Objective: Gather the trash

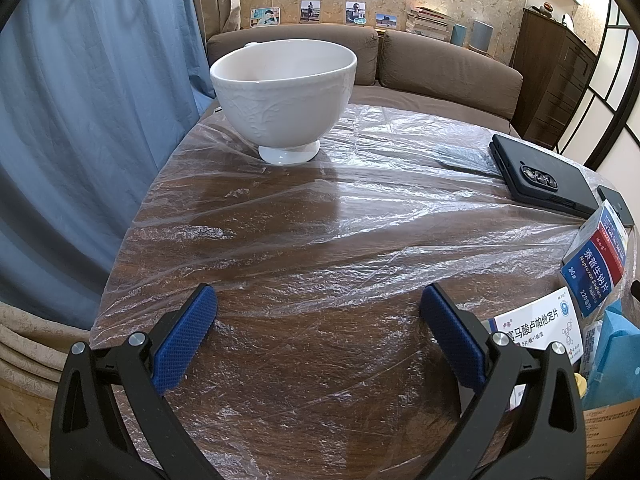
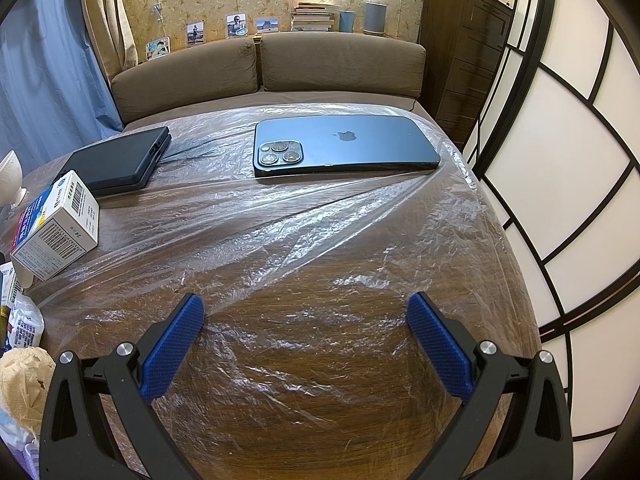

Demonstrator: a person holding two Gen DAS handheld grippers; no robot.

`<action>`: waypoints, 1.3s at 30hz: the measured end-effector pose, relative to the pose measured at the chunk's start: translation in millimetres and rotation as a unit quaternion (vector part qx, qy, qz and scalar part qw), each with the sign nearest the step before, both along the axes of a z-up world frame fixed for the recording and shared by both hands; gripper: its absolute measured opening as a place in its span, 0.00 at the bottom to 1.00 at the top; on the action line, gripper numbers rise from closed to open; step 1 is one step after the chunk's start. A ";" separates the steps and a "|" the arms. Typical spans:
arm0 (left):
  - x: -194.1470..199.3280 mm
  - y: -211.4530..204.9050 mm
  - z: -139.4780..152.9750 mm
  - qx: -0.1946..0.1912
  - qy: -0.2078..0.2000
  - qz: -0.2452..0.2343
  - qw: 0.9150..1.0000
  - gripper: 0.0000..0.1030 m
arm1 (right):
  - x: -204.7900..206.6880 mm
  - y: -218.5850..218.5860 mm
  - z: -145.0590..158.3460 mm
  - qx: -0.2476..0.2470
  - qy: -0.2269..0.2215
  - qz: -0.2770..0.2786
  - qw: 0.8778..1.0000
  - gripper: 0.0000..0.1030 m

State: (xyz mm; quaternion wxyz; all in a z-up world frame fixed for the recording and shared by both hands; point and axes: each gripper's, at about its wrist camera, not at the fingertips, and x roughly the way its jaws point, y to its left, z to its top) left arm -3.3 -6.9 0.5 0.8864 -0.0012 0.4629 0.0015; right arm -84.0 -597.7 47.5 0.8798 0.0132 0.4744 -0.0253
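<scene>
While both the left gripper (image 1: 318, 304) and the right gripper (image 2: 306, 312) hover with jaws spread wide and empty over the plastic-covered table (image 2: 320, 380), crumpled paper trash (image 2: 24, 380) sits at its near left edge, beside the medicine boxes (image 2: 56, 226).
</scene>
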 end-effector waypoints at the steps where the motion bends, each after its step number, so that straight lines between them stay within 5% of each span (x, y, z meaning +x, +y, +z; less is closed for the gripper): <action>1: -0.2 -0.4 0.0 0.000 0.000 0.000 1.000 0.99 | -0.1 -0.1 0.0 0.000 0.000 0.000 1.000 0.96; 39: -7.3 -14.8 1.0 0.000 0.000 0.001 1.000 0.99 | -0.1 0.0 0.3 0.000 0.000 0.000 1.000 0.96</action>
